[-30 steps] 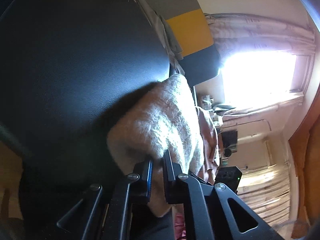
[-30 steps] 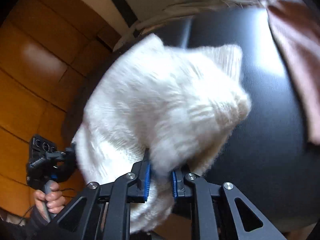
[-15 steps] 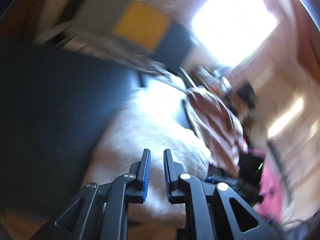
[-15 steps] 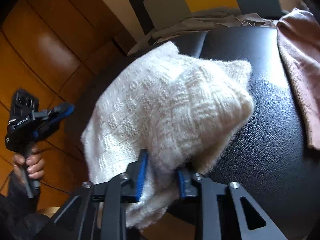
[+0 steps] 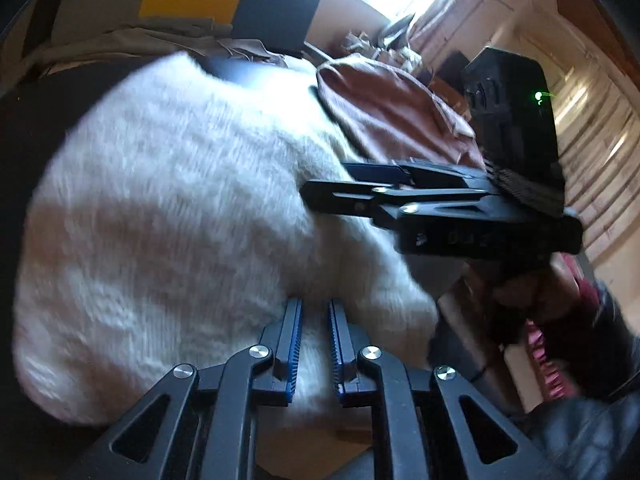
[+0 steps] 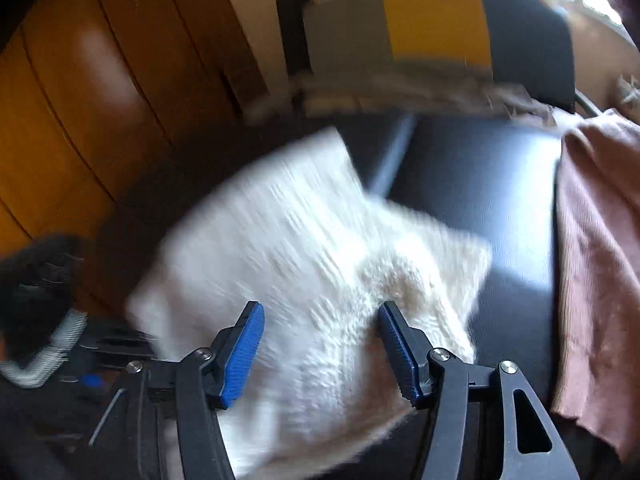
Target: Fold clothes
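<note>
A white knit sweater [image 6: 304,264] lies folded in a soft heap on the black padded surface [image 6: 492,184]. It also fills the left wrist view [image 5: 172,216]. My right gripper [image 6: 320,312] is open above the sweater's near edge, jaws wide apart and holding nothing. My left gripper [image 5: 314,308] hovers over the sweater's near edge with jaws nearly closed and nothing clamped between them. The right gripper shows in the left wrist view [image 5: 348,184] at the sweater's right side.
A folded dusty-pink garment [image 6: 596,248] lies on the right of the black surface, also in the left wrist view [image 5: 384,108]. A beige cloth [image 6: 400,92] and a grey, yellow and black panel [image 6: 436,20] lie behind. Wooden wall panels [image 6: 80,120] stand to the left.
My right gripper has opened and let go of the white sweater. My left gripper has let go of it, swung round and now looks across it toward the right gripper.
</note>
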The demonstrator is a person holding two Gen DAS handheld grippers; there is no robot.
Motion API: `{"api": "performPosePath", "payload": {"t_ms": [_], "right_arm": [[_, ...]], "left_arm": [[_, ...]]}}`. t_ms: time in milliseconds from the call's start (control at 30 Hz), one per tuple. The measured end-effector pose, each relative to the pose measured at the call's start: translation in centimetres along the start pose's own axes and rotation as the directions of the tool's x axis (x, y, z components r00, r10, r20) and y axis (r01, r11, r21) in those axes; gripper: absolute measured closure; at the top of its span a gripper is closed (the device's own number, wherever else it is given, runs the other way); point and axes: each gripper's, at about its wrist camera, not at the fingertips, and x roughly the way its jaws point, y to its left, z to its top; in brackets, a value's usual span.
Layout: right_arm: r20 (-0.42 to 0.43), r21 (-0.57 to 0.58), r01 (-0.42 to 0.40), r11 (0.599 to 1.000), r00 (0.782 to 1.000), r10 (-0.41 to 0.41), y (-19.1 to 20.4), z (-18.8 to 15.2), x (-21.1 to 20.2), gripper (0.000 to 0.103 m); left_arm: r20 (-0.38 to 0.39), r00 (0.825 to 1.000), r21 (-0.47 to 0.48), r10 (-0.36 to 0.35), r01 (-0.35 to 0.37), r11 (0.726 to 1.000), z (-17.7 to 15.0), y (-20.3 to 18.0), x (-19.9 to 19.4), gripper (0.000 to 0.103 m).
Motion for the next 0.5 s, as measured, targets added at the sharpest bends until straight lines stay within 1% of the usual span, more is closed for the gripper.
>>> {"api": "performPosePath", "payload": {"t_ms": [67, 100, 133, 200, 267, 300, 333, 367, 433, 467, 500], "right_arm": [[0.092, -0.073, -0.003, 0.997, 0.996, 0.009, -0.4, -2.1, -0.2, 0.042], [0.112, -0.064, -0.019, 0.998, 0.993, 0.026, -0.9, -2.7, -0.4, 0.042], [0.127, -0.046, -0.033, 0.998, 0.991, 0.039, -1.3, -3.0, -0.5, 0.042], [0.134, -0.045, -0.025, 0.999, 0.991, 0.031, -1.2, -2.8, -0.3, 0.041], [0.140, -0.061, -0.015, 0.998, 0.990, 0.023, -0.8, -2.5, -0.1, 0.039], [0.139, -0.061, -0.018, 0.998, 0.990, 0.026, -0.8, -2.3, -0.1, 0.039], [0.128, -0.047, -0.032, 0.998, 0.991, 0.038, -1.0, -1.9, -0.2, 0.038], [0.109, -0.028, -0.051, 0.998, 0.993, 0.054, -1.2, -1.3, -0.3, 0.036], [0.068, 0.008, -0.077, 0.997, 0.995, 0.076, -1.6, -0.1, -0.7, 0.034], [0.055, 0.022, -0.080, 0.997, 0.995, 0.079, -1.7, 0.7, -1.0, 0.034], [0.053, 0.030, -0.078, 0.996, 0.996, 0.077, -1.6, 1.6, -1.5, 0.033]], "left_arm": [[0.001, 1.000, 0.029, 0.028, -0.028, 0.999, -0.8, -0.7, 0.5, 0.094], [0.004, 0.999, 0.031, 0.035, -0.035, 0.999, -0.8, -0.8, 0.6, 0.094], [0.006, 0.999, 0.033, 0.042, -0.042, 0.999, -0.9, -0.9, 0.7, 0.094], [-0.002, 0.999, 0.032, 0.051, -0.051, 0.998, -0.9, -1.1, 0.6, 0.094], [0.009, 0.999, 0.011, 0.036, -0.037, 0.999, -0.5, -1.2, -0.6, 0.094], [0.040, 0.999, 0.008, 0.022, -0.022, 1.000, -0.3, -1.1, -1.8, 0.094], [0.082, 0.996, 0.008, 0.031, -0.032, 0.999, 0.0, -0.9, -3.2, 0.091], [0.124, 0.991, 0.009, 0.040, -0.042, 0.999, 0.3, -0.7, -4.6, 0.087], [0.204, 0.977, 0.009, 0.065, -0.068, 0.998, 0.9, -0.3, -7.2, 0.086], [0.226, 0.969, 0.011, 0.100, -0.105, 0.994, 1.2, 0.2, -7.9, 0.086], [0.226, 0.967, 0.011, 0.122, -0.127, 0.992, 1.2, 0.7, -8.1, 0.086]]}}
